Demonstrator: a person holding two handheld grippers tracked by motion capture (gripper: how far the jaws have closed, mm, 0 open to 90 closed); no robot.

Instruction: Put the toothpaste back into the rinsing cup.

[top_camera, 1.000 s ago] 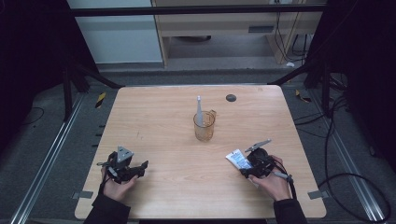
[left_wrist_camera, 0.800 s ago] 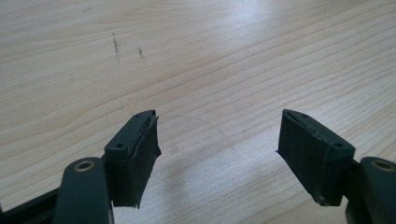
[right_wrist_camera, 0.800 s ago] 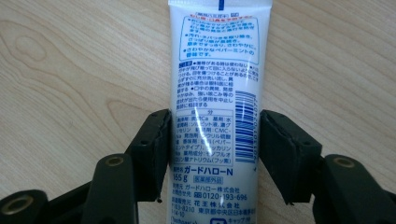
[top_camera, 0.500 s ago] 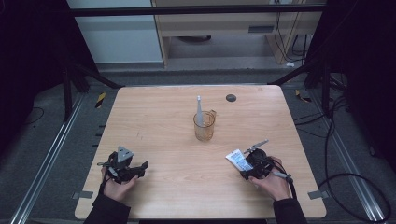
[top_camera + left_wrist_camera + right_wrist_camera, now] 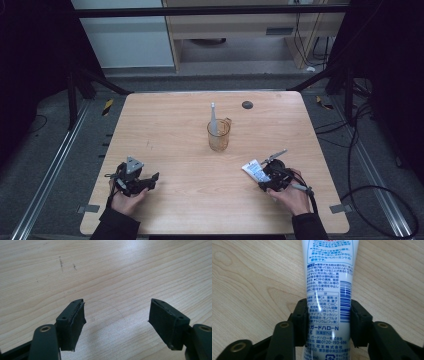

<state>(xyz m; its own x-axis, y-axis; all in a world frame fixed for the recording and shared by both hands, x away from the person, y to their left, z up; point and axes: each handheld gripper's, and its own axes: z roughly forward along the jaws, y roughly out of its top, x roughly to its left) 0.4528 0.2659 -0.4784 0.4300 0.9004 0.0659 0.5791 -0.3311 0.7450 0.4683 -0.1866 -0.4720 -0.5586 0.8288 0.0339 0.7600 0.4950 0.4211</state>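
Right gripper (image 5: 264,176) — jaws just closed in, pads pressed to both sides of white toothpaste tube (image 5: 327,287), tube lying flat on wooden table (image 5: 170,125). Beyond and to its left — amber cup (image 5: 218,135) holding upright toothbrush (image 5: 213,116). Left gripper (image 5: 116,320) well apart, jaws spread wide over bare wood.

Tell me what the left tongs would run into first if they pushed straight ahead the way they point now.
Probably nothing: the left tongs stand open, with bare table ahead in their own view. In the high view they point toward the right tongs, shut on the toothpaste tube, though depth is unclear.
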